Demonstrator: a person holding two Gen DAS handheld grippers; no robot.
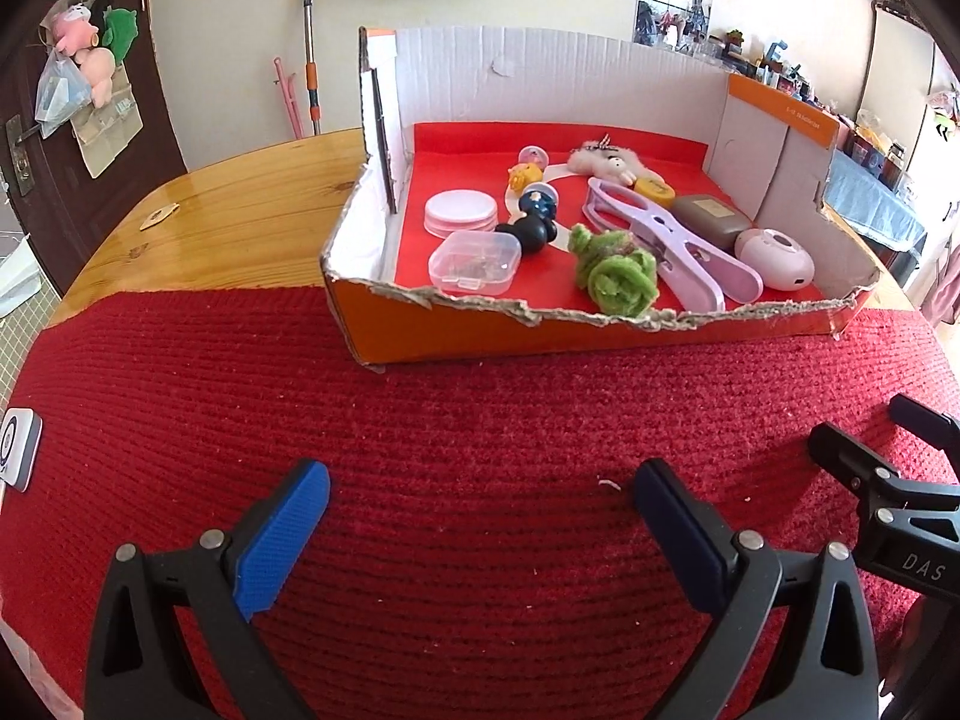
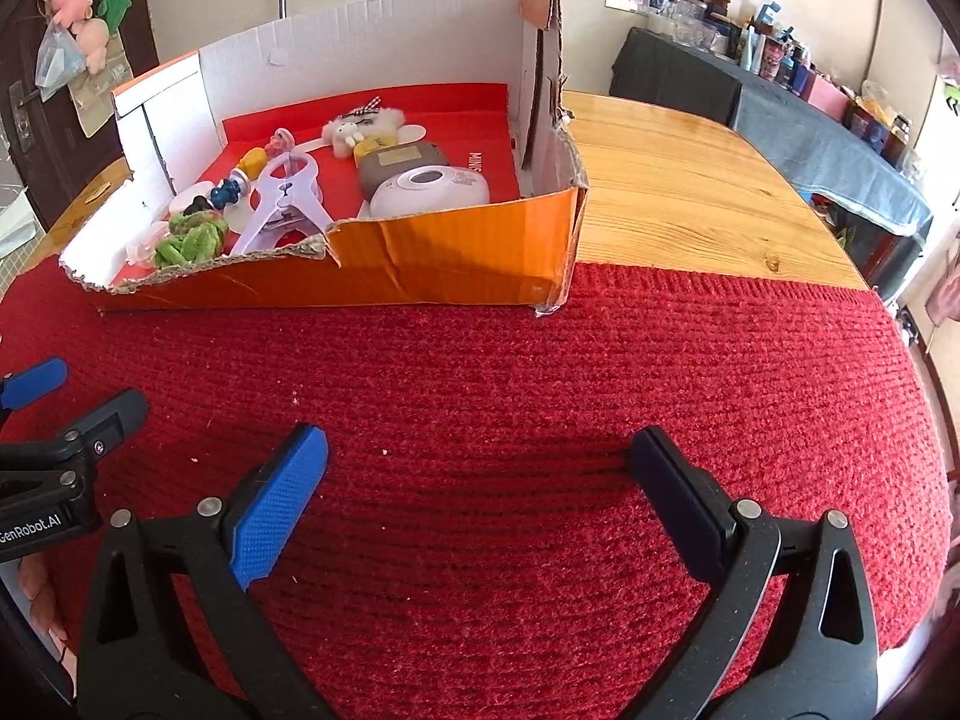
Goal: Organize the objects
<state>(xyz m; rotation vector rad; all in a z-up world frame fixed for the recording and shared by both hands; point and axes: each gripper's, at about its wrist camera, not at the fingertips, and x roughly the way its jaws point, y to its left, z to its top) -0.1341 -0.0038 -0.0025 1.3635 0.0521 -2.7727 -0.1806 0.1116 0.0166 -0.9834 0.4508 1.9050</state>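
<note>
Under me lies a ribbed red knitted cloth [image 1: 420, 420], coarse and fuzzy, spread over a glossy wooden table [image 1: 240, 192]. My left gripper [image 1: 480, 516] and my right gripper [image 2: 480, 480] both hover over it, jaws spread wide, holding nothing. Beyond sits a torn orange cardboard box [image 1: 456, 330] lined with red paper, holding the objects: a clear plastic case [image 1: 474, 264], a green woolly bundle [image 1: 612, 276], a lilac plastic clip [image 1: 666, 240] and a white plush toy [image 2: 360, 126]. Only the left view shows a mop handle [image 1: 309, 54] against the far wall; the right view shows a cluttered shelf [image 2: 780, 72].
</note>
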